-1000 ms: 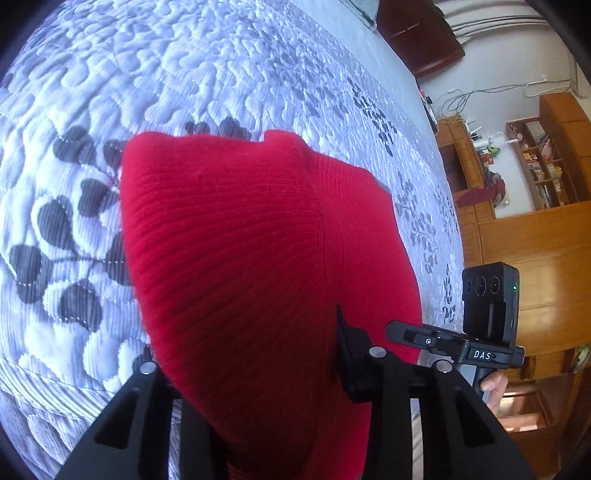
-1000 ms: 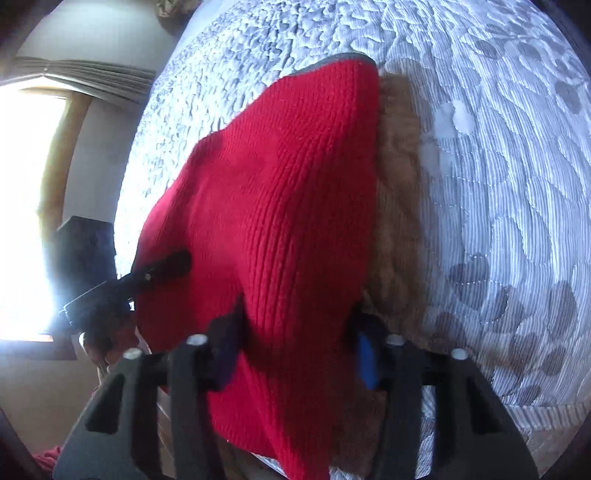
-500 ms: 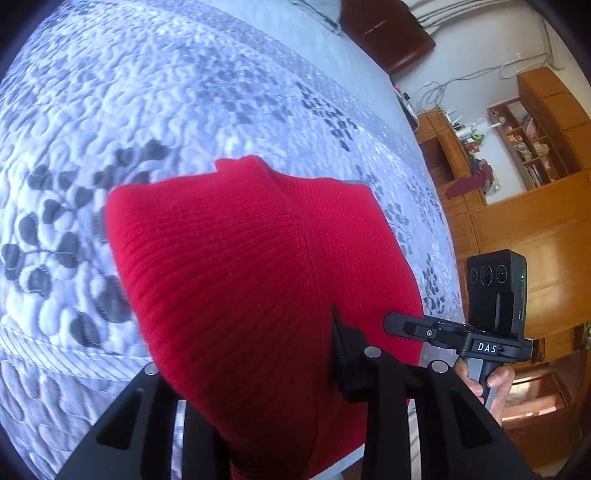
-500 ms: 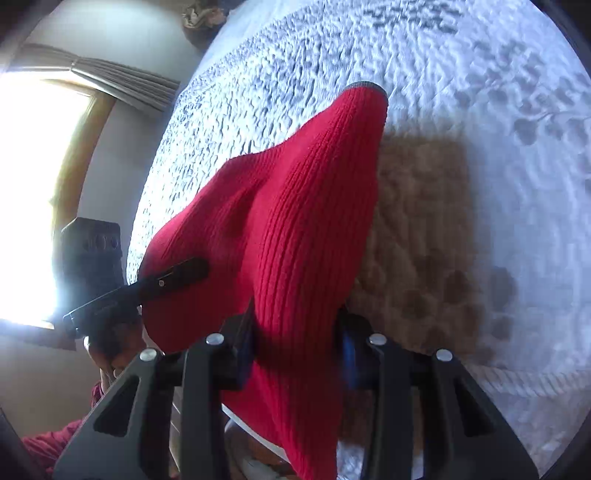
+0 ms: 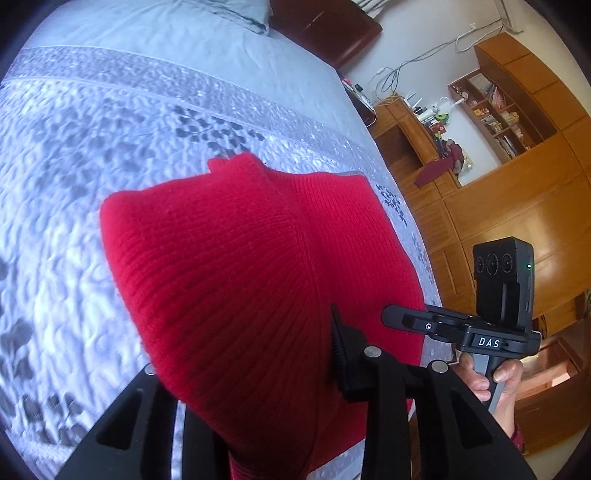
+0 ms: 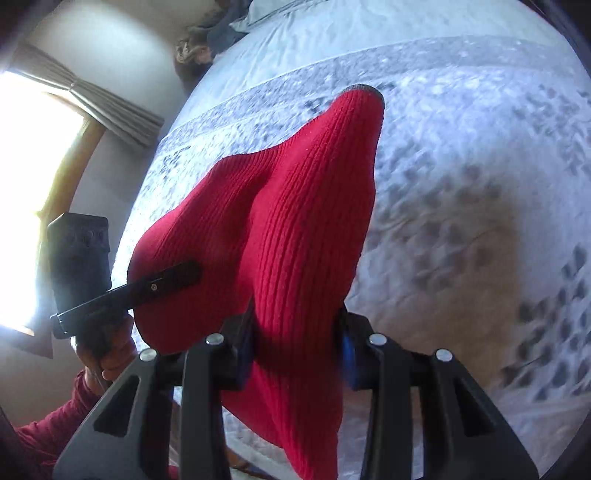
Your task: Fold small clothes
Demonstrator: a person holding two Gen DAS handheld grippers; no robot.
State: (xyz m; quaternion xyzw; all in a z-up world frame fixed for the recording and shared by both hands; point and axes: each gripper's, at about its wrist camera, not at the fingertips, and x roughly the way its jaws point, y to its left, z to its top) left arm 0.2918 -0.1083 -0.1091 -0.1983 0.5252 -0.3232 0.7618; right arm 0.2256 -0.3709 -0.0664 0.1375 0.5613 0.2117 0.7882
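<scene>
A red ribbed knit garment hangs between both grippers above the quilted bed. My left gripper is shut on one edge of it; the knit covers its left finger. My right gripper is shut on the other edge of the red knit garment, which bunches up and away from the fingers. A grey-trimmed end points toward the far side of the bed. The right gripper's body shows in the left wrist view, and the left gripper's body in the right wrist view.
The bed has a white quilt with grey leaf print and a plain sheet with a pillow at the head. Wooden cabinets and shelves stand to the right. A bright window with curtains is to the left.
Both grippers have lifted the red garment higher off the bed and tilted up, so more of the bed's far end and the room shows. The grips have not changed.
</scene>
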